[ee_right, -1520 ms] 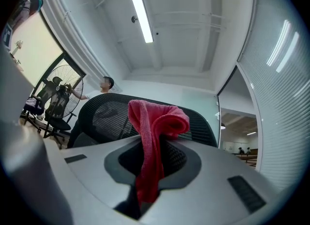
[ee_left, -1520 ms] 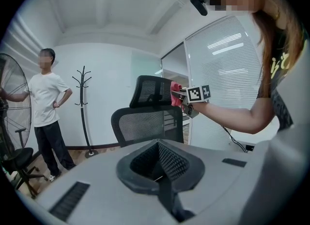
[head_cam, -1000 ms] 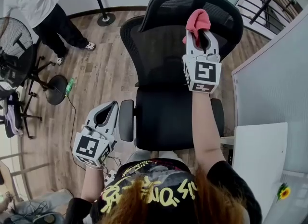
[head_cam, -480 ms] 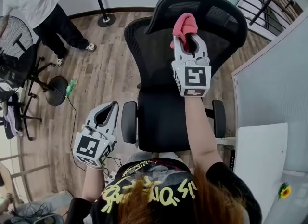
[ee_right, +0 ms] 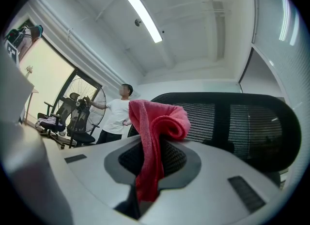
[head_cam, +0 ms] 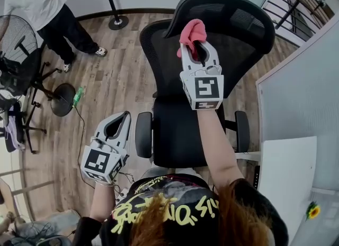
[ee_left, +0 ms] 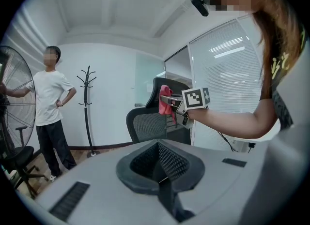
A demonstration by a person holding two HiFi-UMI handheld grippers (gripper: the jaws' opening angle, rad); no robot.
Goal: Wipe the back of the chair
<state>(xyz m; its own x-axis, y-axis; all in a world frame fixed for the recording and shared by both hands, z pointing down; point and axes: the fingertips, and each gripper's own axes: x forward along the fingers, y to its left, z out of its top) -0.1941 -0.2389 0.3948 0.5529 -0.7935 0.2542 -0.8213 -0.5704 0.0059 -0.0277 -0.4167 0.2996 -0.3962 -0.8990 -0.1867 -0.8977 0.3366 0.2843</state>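
A black mesh office chair (head_cam: 175,128) faces me in the head view, its headrest (head_cam: 233,20) above the backrest (head_cam: 159,54). My right gripper (head_cam: 194,43) is shut on a red cloth (head_cam: 190,30) and holds it against the left part of the headrest, where it meets the top of the backrest. In the right gripper view the red cloth (ee_right: 157,122) bulges from between the jaws, with the headrest (ee_right: 232,117) just beyond. My left gripper (head_cam: 117,125) hangs low on the left beside the armrest (head_cam: 143,134), shut with nothing in it. The left gripper view shows the chair (ee_left: 147,125) ahead.
A person (head_cam: 39,7) in a white shirt stands at the far left by a standing fan (head_cam: 16,54). A coat stand base (head_cam: 117,21) sits on the wooden floor behind the chair. A white desk (head_cam: 286,171) and a grey partition (head_cam: 302,91) close off the right.
My right gripper has slid left across the headrest with the cloth in it. The chair sits slightly lower in view. The left gripper has stayed still.
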